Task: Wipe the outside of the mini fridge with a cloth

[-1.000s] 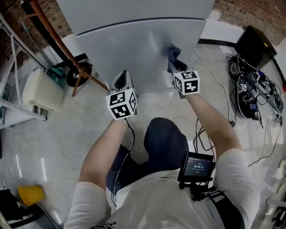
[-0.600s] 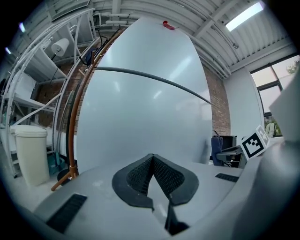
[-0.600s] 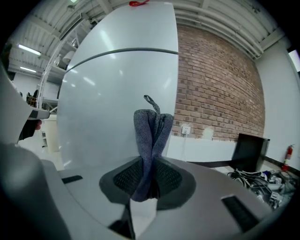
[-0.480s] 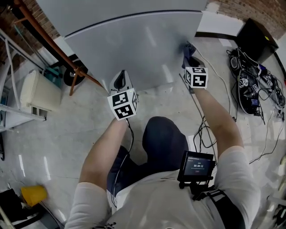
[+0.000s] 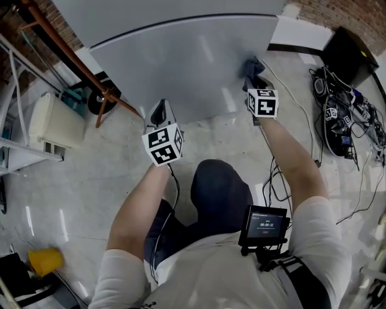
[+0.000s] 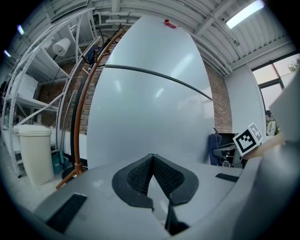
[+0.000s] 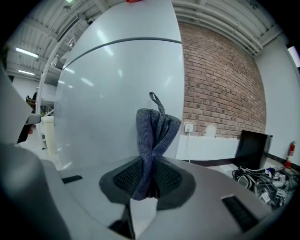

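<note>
Glossy floor (image 5: 78, 175), brick wall (image 5: 335, 15) behind mini fridge (image 5: 181, 66). Right tongs (image 7: 149, 187) grasping cloth (image 7: 154, 133), shifted toward fridge's right edge; left tongs (image 6: 152, 176) clenched, empty.

A grey-blue knitted cloth (image 7: 154, 131) is clamped upright between the closed jaws of the right gripper (image 7: 149, 182), its small loop pointed up. The cloth is seen against the pale door of the mini fridge (image 7: 112, 93), near the door's right edge. A brick wall (image 7: 220, 79) is seen to the right, with a black box (image 7: 253, 149) and tangled cables (image 7: 262, 183) below it.
</note>
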